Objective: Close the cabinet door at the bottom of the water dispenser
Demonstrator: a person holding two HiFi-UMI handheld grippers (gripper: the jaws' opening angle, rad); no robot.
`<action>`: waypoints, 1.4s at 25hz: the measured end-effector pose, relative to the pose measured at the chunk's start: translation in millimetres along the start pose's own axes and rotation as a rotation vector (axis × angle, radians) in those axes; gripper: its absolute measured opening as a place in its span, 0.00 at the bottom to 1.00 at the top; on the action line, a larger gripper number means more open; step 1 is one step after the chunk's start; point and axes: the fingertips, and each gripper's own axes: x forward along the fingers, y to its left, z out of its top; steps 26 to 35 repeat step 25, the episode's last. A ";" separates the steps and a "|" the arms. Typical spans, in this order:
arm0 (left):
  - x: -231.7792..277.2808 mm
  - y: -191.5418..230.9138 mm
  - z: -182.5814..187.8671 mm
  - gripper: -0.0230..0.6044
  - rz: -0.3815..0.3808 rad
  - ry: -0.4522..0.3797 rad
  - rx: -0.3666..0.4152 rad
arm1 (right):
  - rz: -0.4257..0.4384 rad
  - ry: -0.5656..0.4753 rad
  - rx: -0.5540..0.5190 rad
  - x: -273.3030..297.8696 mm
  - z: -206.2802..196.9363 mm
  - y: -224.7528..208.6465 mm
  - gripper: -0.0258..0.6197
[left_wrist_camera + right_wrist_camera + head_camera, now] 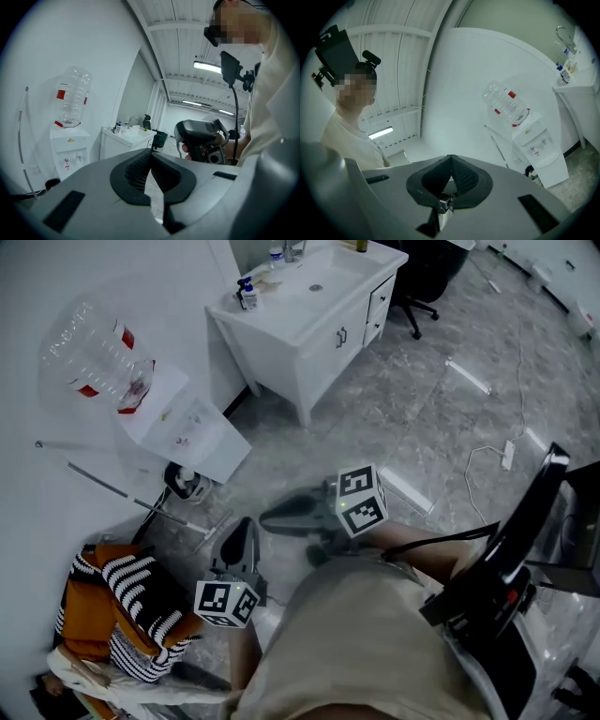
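The left tool (pixel 151 152) and right tool (pixel 450 157) both have their jaws together, holding nothing. The water dispenser (pixel 536 150) stands against the wall beside the sink cabinet (pixel 319 334). Its bottom door looks flush, perhaps. Bare floor (pixel 422 409) lies ahead.

Clear plastic bottle (pixel 72 96), smooth white dispenser (pixel 70 152)

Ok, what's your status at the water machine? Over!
Left gripper, right gripper: both shut, empty. Water dispenser untouched; bottom door unclear from here. Black object beside its base.
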 end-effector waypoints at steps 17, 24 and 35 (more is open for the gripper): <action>132.2 -119.6 11.9 0.03 -0.031 0.040 0.042 | 0.009 -0.106 0.003 -180.7 39.8 -7.7 0.06; 174.2 -145.9 22.3 0.03 -0.088 0.061 0.040 | -0.042 -0.183 -0.009 -230.5 61.5 -19.2 0.06; 175.7 -143.1 24.3 0.03 -0.094 0.061 0.032 | -0.049 -0.189 -0.009 -229.5 63.9 -22.3 0.06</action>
